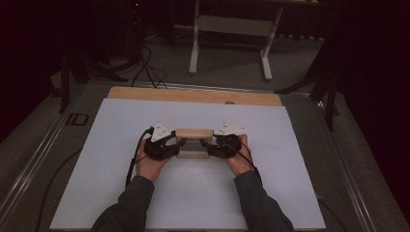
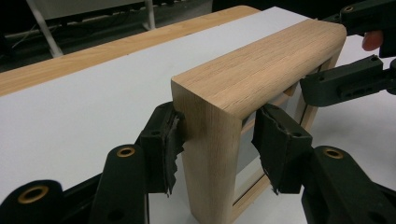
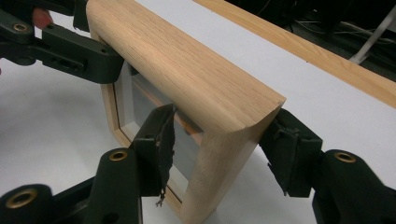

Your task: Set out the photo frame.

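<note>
A light wooden picture frame (image 1: 194,135) with a glass pane stands upright in the middle of the white sheet (image 1: 121,125). My left gripper (image 1: 177,144) is shut on the frame's left upright (image 2: 205,140), one pad on each face. Its fingers (image 2: 161,144) press the wood. My right gripper (image 1: 209,144) is shut on the frame's right upright (image 3: 219,154) in the same way. In the left gripper view the right gripper (image 2: 345,81) grips the far end of the frame (image 2: 261,65). In the right gripper view the left gripper (image 3: 70,56) shows at the far end of the frame (image 3: 187,70).
The white sheet covers a wooden tabletop (image 1: 193,95) whose bare strip shows at the far edge. Beyond it stand a white desk frame (image 1: 232,38), dark stands (image 1: 67,72) and floor cables (image 1: 150,67). The person's forearms (image 1: 130,203) come in from the bottom.
</note>
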`<state>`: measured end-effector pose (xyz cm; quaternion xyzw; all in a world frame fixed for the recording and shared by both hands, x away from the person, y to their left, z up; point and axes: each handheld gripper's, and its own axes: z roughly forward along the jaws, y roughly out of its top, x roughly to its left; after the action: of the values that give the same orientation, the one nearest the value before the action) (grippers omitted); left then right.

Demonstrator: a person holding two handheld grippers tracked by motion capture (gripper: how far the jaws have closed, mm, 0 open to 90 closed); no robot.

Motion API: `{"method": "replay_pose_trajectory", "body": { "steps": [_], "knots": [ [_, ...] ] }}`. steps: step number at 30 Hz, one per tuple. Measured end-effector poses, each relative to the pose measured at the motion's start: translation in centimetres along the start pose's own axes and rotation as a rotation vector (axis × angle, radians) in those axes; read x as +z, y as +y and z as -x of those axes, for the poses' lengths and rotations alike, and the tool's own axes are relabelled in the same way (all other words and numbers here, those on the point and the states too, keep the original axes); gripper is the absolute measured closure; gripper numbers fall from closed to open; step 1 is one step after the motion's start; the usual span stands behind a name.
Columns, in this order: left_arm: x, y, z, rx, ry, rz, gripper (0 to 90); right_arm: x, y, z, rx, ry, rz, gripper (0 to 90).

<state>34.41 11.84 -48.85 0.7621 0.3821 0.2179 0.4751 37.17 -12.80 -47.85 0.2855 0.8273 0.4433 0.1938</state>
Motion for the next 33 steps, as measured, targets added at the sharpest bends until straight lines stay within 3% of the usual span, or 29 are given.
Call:
{"method": "replay_pose_trajectory", "body": {
  "steps": [11, 20, 33],
  "knots": [
    [0.7, -0.2, -0.2, -0.035, 0.003, 0.002, 47.7, 0.6, -0.5, 0.1, 0.019, -0.005, -0.027, 45.5],
    [1.1, -0.5, -0.2, -0.025, 0.011, -0.017, 47.4, 1.1, -1.1, 0.1, 0.028, -0.001, -0.052, 45.5],
    [2.1, -1.1, -0.8, -0.044, 0.000, -0.049, 47.1, 1.5, -1.4, 0.2, 0.045, -0.017, -0.074, 44.2]
  ]
}}
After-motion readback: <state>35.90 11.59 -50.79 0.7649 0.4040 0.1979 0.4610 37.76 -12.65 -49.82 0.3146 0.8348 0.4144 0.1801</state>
